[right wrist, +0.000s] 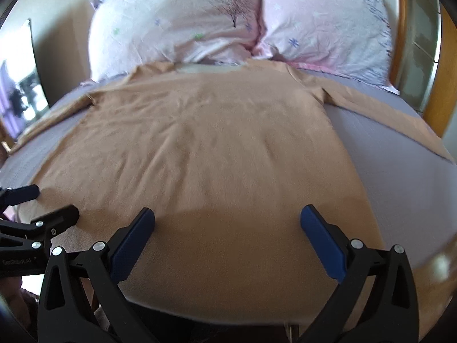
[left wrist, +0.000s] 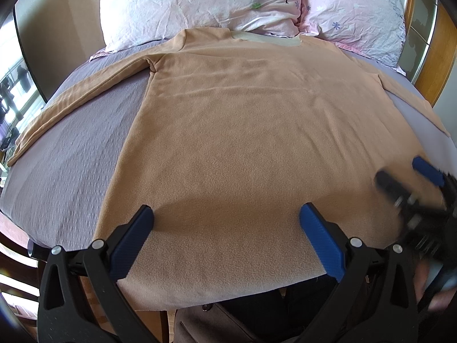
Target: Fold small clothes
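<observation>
My left gripper (left wrist: 225, 214) hangs with its jaws spread wide above the hem of the tan long-sleeved fleece top (left wrist: 242, 131); my right gripper (right wrist: 227, 214) is just as wide and empty, a little further along the same hem. I judge no fold made yet. The top lies flat on the grey-lilac bedsheet (left wrist: 85, 143), neck towards the two floral pillows (left wrist: 200, 3), sleeves out sideways, lightly rippled, though motion blur may hide some creases on the right.
</observation>
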Motion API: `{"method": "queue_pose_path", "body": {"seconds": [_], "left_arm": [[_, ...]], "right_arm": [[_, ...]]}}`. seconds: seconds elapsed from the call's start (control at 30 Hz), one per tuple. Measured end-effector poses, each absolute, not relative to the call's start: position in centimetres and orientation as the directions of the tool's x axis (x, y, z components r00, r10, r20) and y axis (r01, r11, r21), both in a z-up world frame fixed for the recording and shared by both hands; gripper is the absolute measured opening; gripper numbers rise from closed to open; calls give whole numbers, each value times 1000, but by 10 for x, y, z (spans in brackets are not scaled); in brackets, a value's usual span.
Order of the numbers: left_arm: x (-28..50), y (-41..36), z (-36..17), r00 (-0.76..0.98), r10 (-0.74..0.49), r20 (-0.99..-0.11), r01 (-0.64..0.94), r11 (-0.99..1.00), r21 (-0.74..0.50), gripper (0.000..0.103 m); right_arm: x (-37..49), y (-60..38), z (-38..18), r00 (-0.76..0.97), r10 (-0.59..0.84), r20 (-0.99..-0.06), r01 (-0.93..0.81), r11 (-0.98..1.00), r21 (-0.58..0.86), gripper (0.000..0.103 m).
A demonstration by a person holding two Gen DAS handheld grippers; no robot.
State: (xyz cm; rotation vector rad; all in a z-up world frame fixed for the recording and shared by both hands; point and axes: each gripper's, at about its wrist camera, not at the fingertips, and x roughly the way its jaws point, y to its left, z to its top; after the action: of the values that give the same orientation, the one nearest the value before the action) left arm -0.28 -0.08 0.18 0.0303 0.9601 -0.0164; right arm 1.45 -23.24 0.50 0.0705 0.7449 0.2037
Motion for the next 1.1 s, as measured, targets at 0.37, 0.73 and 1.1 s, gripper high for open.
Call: {"method": "queue_pose_path", "body": {"seconds": [0.37,0.73,1.1], "left_arm": [[2,2,1,657,-49,-752,71,997,-2,101],[32,43,16,730,-160,-664,74,985,-156,101],[57,188,37,794,-259,-550,-98,838,-536,101]], "right_arm": [[92,-526,37,717,-125,-686,572,667,477,65],[123,-622,-12,713,-73,-697,654,428,624,28],[165,-493,101,874,-65,-481,322,819,475,5]]}}
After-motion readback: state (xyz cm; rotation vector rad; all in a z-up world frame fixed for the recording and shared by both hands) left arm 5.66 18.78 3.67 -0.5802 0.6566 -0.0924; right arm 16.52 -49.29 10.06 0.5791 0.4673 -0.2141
